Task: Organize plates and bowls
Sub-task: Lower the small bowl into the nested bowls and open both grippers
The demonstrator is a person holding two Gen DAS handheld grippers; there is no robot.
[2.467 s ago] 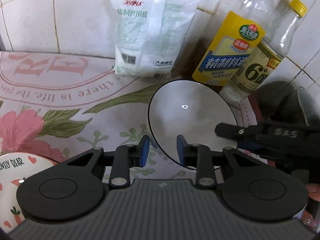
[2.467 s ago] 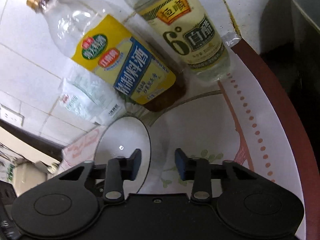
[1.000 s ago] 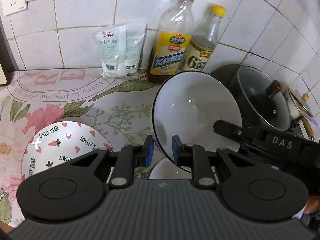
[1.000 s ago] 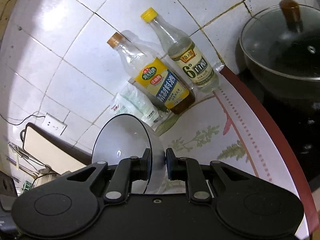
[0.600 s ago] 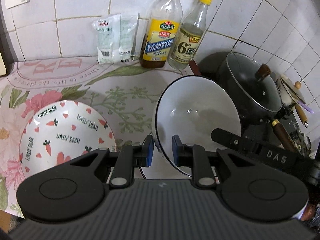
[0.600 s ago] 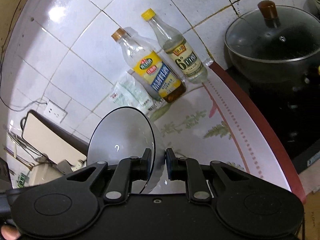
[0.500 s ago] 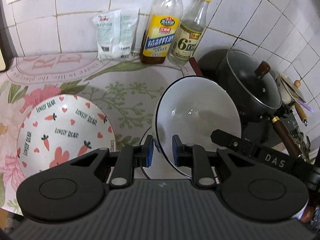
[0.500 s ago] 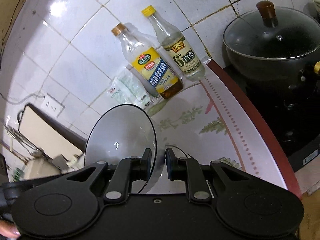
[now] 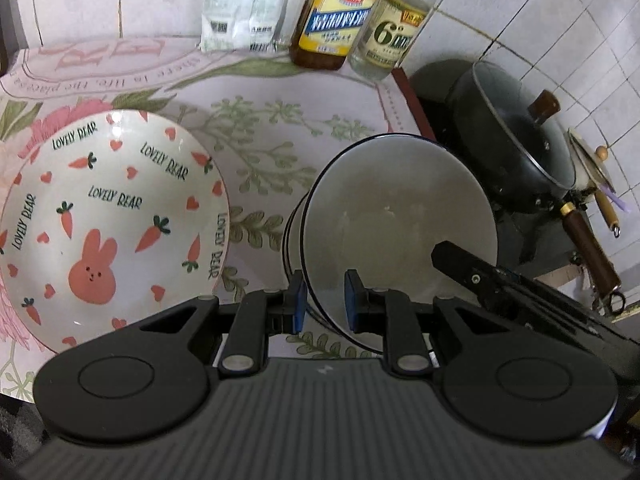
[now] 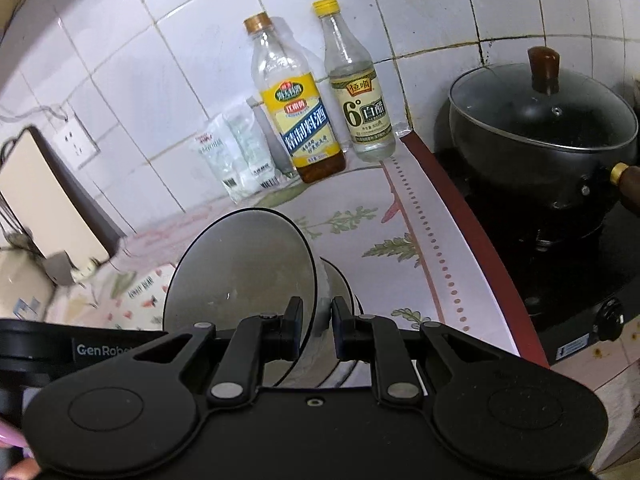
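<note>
White bowl (image 9: 396, 220) clamped at opposite rims by left gripper (image 9: 323, 299) and right gripper (image 10: 315, 322), tilted over second bowl (image 10: 340, 280); uneven release risking chipped rims.

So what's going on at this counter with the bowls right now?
A person is tidying dishes with two handheld grippers. Both the left gripper and the right gripper are clamped on the rim of a white black-rimmed bowl, holding it tilted just above another bowl on the floral countertop, apparently to nest them. A carrot-and-bunny plate sits to its left.
</note>
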